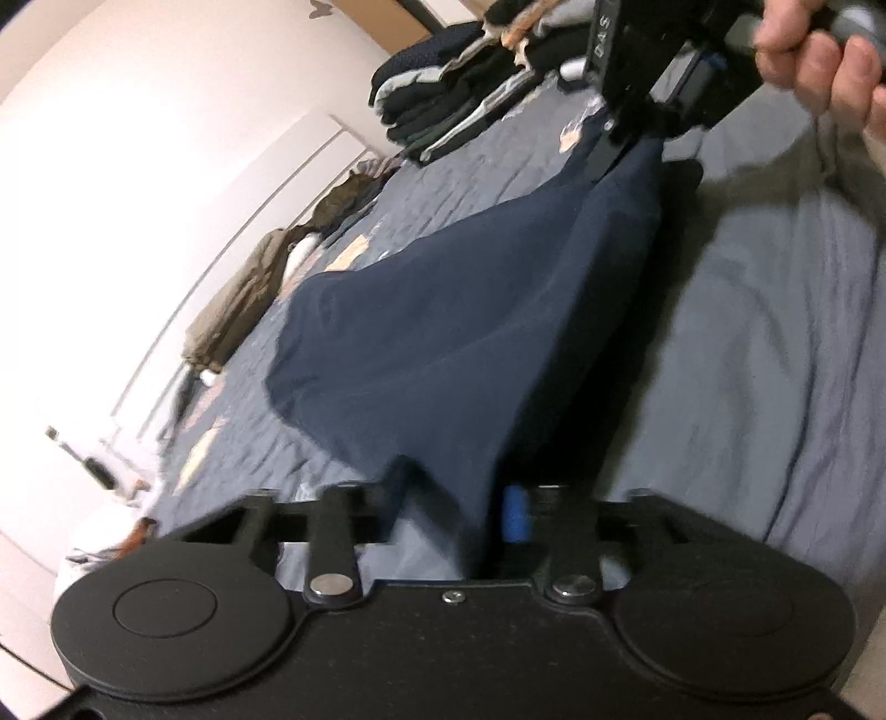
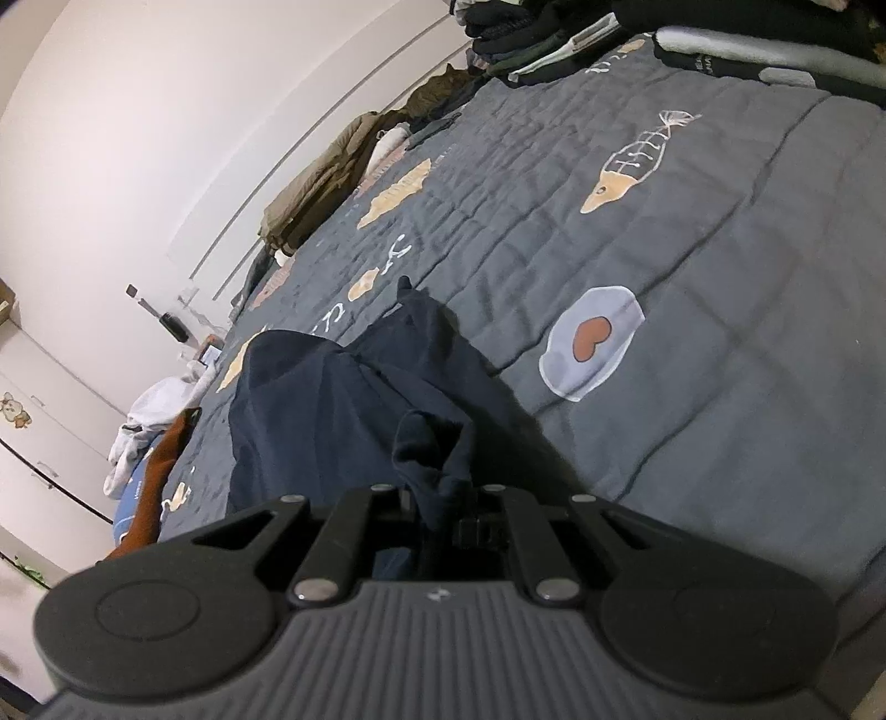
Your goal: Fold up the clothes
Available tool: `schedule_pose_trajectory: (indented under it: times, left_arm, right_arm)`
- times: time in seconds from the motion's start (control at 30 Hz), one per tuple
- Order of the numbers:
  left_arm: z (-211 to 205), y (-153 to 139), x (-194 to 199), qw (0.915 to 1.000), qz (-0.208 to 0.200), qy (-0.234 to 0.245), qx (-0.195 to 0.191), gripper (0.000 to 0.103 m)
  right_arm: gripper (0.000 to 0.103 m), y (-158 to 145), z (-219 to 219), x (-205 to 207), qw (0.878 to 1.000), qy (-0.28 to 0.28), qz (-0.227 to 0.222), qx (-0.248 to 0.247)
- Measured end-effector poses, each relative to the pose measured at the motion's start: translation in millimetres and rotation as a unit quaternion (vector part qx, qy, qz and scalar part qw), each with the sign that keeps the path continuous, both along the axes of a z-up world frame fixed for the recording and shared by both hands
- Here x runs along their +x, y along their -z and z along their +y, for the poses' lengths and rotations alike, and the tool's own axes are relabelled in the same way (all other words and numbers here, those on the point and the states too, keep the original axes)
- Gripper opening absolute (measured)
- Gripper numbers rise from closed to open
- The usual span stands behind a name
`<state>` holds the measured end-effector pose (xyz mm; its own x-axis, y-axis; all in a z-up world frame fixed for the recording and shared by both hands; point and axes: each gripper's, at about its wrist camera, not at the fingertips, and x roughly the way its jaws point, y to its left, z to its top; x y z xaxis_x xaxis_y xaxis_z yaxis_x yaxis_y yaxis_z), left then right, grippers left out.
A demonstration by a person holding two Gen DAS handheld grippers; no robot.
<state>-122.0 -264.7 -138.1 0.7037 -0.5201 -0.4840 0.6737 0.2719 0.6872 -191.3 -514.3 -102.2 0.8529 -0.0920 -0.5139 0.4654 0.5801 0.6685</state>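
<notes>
Your left claw (image 1: pixel 443 515) clenched on 1 corner of the navy garment (image 1: pixel 443 332), your right claw (image 2: pixel 443 498) gripping its other bunched corner, cloth stretched between both claws above the grey quilt (image 2: pixel 692 332), folded pile of clothes (image 1: pixel 459 105) far ahead.

The navy garment (image 1: pixel 443 332) hid the left gripper's (image 1: pixel 454 515) fingertips; the hand (image 1: pixel 830 61) ran off-frame; the stacked clothes (image 2: pixel 637 39) were cropped.
</notes>
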Motion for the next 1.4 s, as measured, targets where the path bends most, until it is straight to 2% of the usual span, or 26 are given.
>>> schedule_pose_trajectory:
  times: [0.13, 0.27, 0.37, 0.4, 0.43, 0.53, 0.57, 0.63, 0.73, 0.97, 1.1, 1.3, 1.37, 1.4]
  left_arm:
    - [9, -9, 4, 0.9996, -0.016, -0.014, 0.016, 0.019]
    - [13, -11, -1, 0.9992, -0.026, -0.007, 0.031, 0.019]
    - [8, -3, 0, 0.9993, -0.017, -0.016, 0.028, 0.025]
    - [6, 2, 2, 0.9993, -0.014, -0.019, 0.03, 0.033]
    - [5, 8, 2, 0.999, -0.015, -0.021, 0.036, 0.035]
    - [2, 19, 2, 0.9985, -0.027, -0.015, 0.045, 0.035]
    - [2, 20, 2, 0.9985, -0.028, -0.013, 0.045, 0.032]
    - [2, 20, 2, 0.9986, -0.018, -0.008, 0.049, 0.014]
    - [3, 16, -2, 0.9981, -0.01, -0.001, 0.061, 0.012]
    - [19, -17, -10, 0.9989, 0.03, 0.003, 0.036, 0.009]
    - [19, -7, -10, 0.9981, 0.036, 0.007, 0.05, 0.01]
    - [23, -5, -8, 0.9976, 0.041, 0.016, 0.052, 0.017]
    - [28, -9, -8, 0.9969, 0.059, 0.016, 0.05, 0.024]
    - [31, -11, -9, 0.996, 0.074, 0.016, 0.048, 0.034]
  right_arm:
    - [0.008, 0, 1, 0, 1.0, -0.002, 0.0, 0.002]
    - [0.008, 0, 4, 1, 1.0, -0.004, 0.005, -0.011]
    - [0.008, 2, 3, 1, 1.0, -0.002, 0.011, -0.01]
    - [0.008, 3, 3, 2, 1.0, -0.001, 0.014, -0.011]
    - [0.008, 5, 2, 2, 1.0, 0.0, 0.017, -0.011]
    - [0.008, 10, 2, 2, 1.0, 0.003, 0.023, -0.009]
    - [0.008, 11, 2, 2, 1.0, 0.003, 0.024, -0.009]
    - [0.008, 11, 2, 3, 1.0, 0.002, 0.025, -0.011]
    - [0.008, 12, 2, 3, 1.0, 0.002, 0.026, -0.013]
    - [0.008, 5, 4, -2, 1.0, 0.004, 0.021, -0.014]
    - [0.008, 6, 4, -1, 0.999, -0.001, 0.029, -0.016]
    - [0.012, 8, -1, -1, 0.999, -0.011, 0.044, -0.014]
    - [0.012, 6, 0, -3, 0.999, -0.016, 0.047, -0.018]
    - [0.013, 6, -1, -4, 0.999, -0.016, 0.047, -0.016]
